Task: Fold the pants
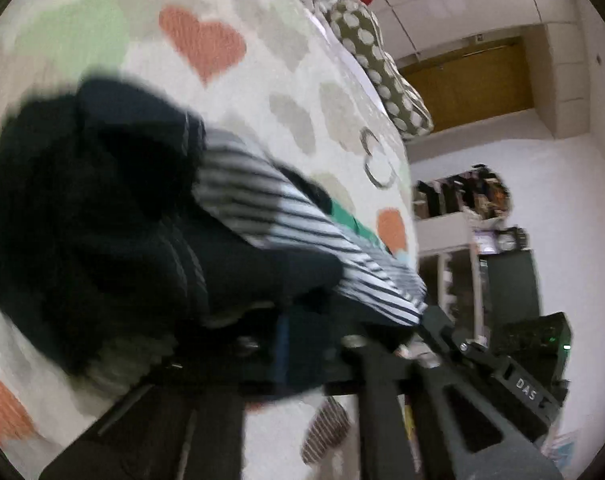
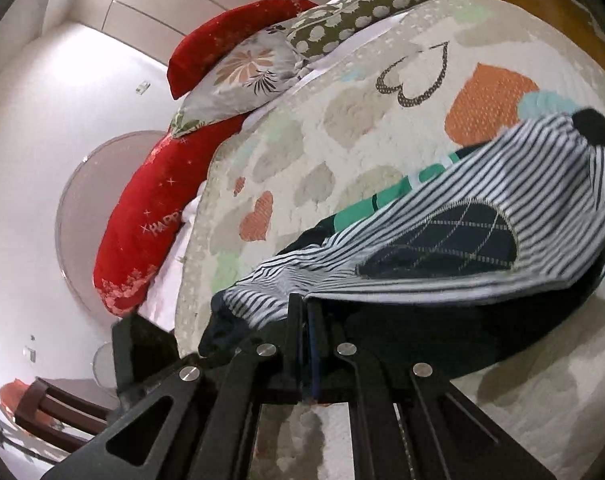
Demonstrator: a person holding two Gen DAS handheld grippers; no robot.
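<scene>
Where both tools meet the cloth, the right gripper [image 2: 307, 320] has its jaws pinched together on the striped pants [image 2: 442, 220], and the left gripper [image 1: 302, 344] seems clamped on their dark bunched part [image 1: 102, 220], though blur hides it. Beneath spreads a heart-print quilt [image 2: 302, 152]; farther off lie a polka-dot pillow [image 2: 342, 20], red cushion [image 2: 142, 220], shelves [image 1: 462, 200] and wooden door [image 1: 470, 84].

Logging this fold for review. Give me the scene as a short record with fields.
surface: bed with heart-print quilt
garment: striped pants with dark patch, lifted off the quilt
left gripper: shut on the pants' edge
right gripper: shut on the pants' edge
other cloth: dark garment bunched beside the pants
pillows: red pillow, floral pillow, dotted pillow at the bed's far end
</scene>
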